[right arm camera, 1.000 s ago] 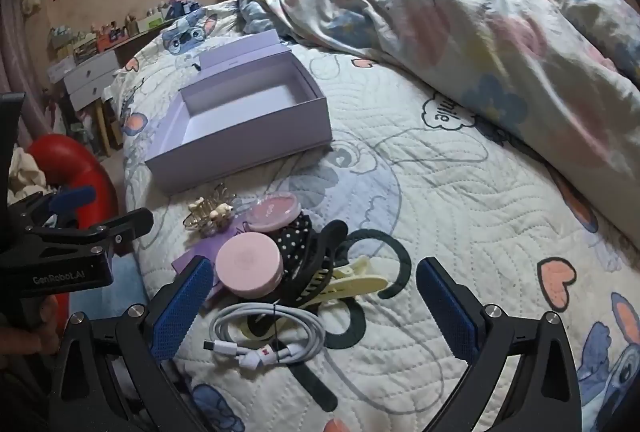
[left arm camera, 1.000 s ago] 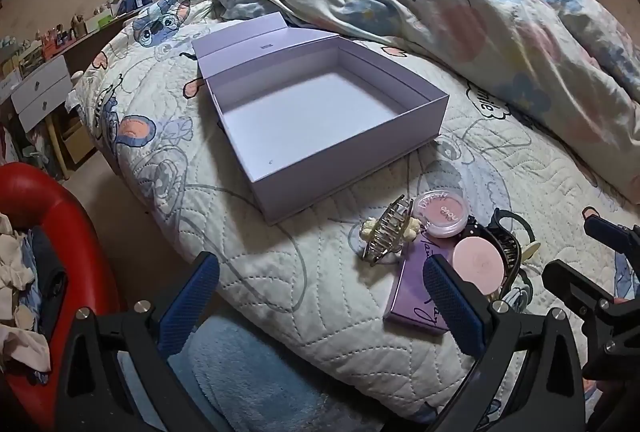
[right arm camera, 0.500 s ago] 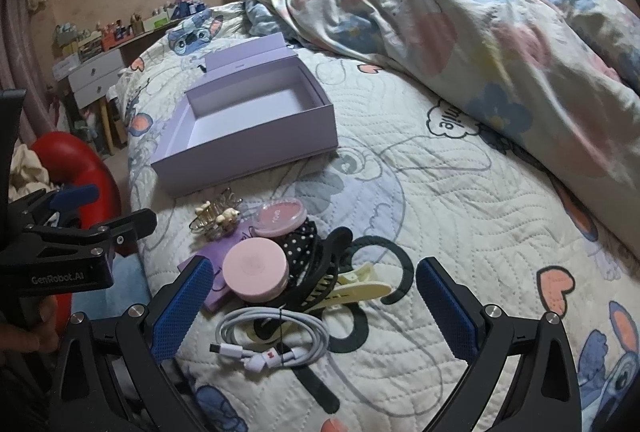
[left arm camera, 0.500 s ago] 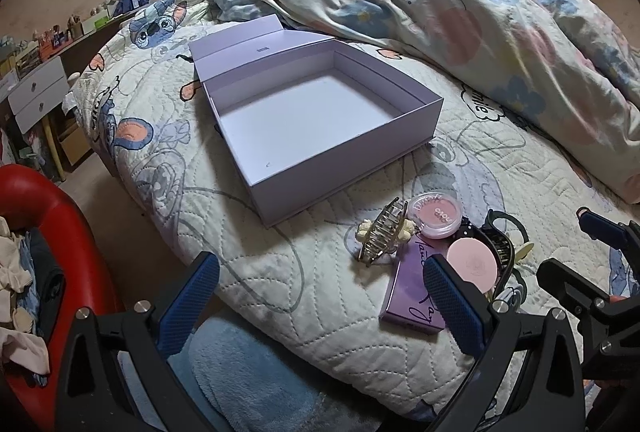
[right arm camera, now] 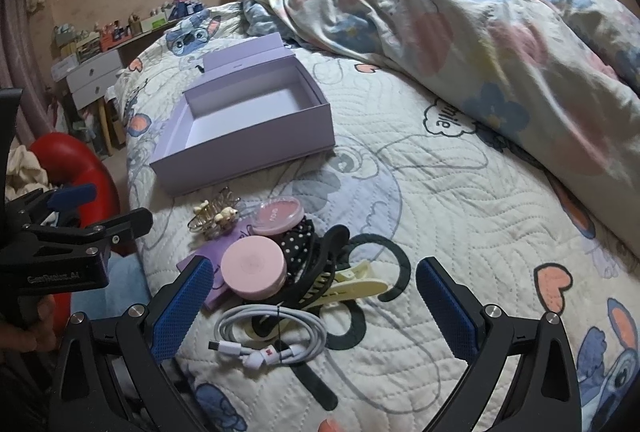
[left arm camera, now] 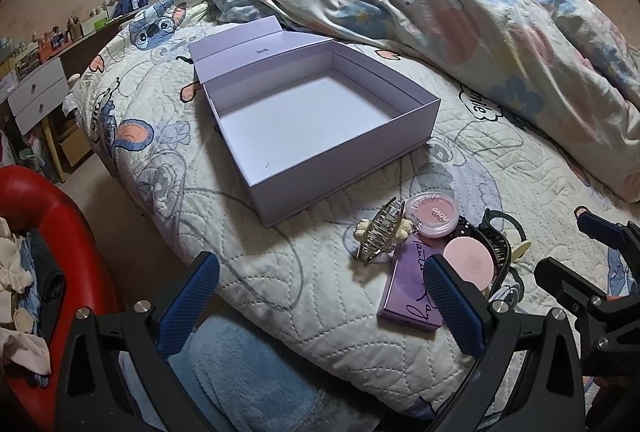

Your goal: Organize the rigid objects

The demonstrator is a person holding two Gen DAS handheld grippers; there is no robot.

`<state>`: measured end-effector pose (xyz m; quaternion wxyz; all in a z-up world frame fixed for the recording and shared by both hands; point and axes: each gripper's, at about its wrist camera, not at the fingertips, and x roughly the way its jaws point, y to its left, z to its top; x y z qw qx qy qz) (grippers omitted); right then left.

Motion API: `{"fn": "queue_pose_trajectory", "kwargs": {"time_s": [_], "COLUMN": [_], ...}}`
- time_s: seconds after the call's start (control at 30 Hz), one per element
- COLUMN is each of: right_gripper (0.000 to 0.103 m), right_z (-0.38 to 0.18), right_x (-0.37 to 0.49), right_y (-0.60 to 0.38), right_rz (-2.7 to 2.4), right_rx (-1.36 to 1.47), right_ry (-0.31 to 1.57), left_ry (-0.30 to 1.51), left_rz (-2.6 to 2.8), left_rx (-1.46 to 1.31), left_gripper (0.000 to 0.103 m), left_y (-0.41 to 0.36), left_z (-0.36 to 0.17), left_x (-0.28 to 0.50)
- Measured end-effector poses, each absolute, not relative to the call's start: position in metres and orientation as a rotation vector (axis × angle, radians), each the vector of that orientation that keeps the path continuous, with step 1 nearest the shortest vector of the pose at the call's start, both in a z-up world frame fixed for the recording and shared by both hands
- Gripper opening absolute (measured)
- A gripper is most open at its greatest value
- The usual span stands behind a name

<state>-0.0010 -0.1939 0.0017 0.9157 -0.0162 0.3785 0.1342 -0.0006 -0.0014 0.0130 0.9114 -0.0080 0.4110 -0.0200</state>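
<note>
An open, empty lilac box (left arm camera: 320,120) lies on the quilted bed, also in the right wrist view (right arm camera: 248,120). In front of it is a pile: gold claw clip (left arm camera: 380,232), clear pink blush pot (left arm camera: 434,218), round pink compact (right arm camera: 254,268), purple palette (left arm camera: 412,292), black clip (right arm camera: 320,264), yellow clip (right arm camera: 356,286), coiled white cable (right arm camera: 276,340). My left gripper (left arm camera: 324,306) is open and empty, near the bed's front edge, left of the pile. My right gripper (right arm camera: 316,310) is open and empty, just before the cable.
A bunched floral duvet (left arm camera: 460,16) covers the back and right of the bed. A red round seat with clothes (left arm camera: 52,232) stands left of the bed. A blue towel (left arm camera: 248,372) lies below the bed edge. A dresser (right arm camera: 92,76) is at far left.
Both grippers have drifted slightly forward and up toward the bed; the box and pile sit a little lower and nearer in view. Nothing was grasped.
</note>
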Motion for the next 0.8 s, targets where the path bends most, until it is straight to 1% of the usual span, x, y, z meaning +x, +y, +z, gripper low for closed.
{"fn": "queue_pose_trajectory", "kwargs": {"time_s": [0.8], "right_gripper": [0.103], "right_z": [0.0045], "right_x": [-0.0058], "right_y": [-0.1934], "right_rz": [0.279], "right_rx": [-0.040], "right_ry": [0.770], "left_ry": [0.833], "left_rz": [-0.046], "left_rx": [-0.017], "left_gripper": [0.103], "left_y": [-0.0025], "left_z": [0.0180], "left_x": [-0.0062]}}
